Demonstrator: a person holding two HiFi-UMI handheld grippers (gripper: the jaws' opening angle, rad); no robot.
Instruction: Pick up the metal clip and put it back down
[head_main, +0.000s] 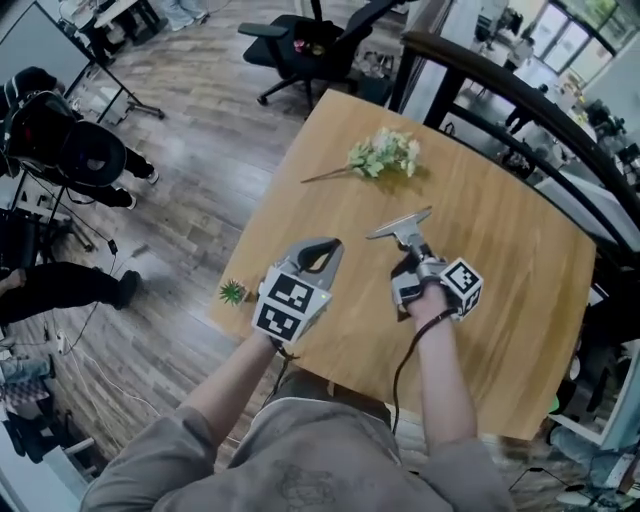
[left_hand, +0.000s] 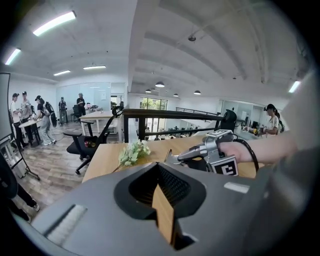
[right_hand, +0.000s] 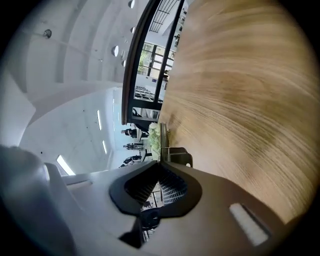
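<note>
The metal clip (head_main: 400, 224) hangs clear of the table (head_main: 520, 330)
Clenched on it, the right claw (head_main: 408, 246) holds it at the tips, flat blade out ahead; beside it the left claw (head_main: 320, 248) is pinched shut, empty

Pale flower sprig (head_main: 383, 153) lies on the bench (head_main: 520, 300); black office chair (head_main: 305, 45) stands just beyond its far corner.

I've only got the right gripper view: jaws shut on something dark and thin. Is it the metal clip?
Observer: Yes. In the head view the right gripper pinches the metal clip, its wide flat blade pointing away from the person.
Operator: What's alongside it?
Observer: The left gripper, jaws together, holding nothing.
Operator: Anything by the near edge?
Observer: A small green sprig at the table's left edge.
</note>
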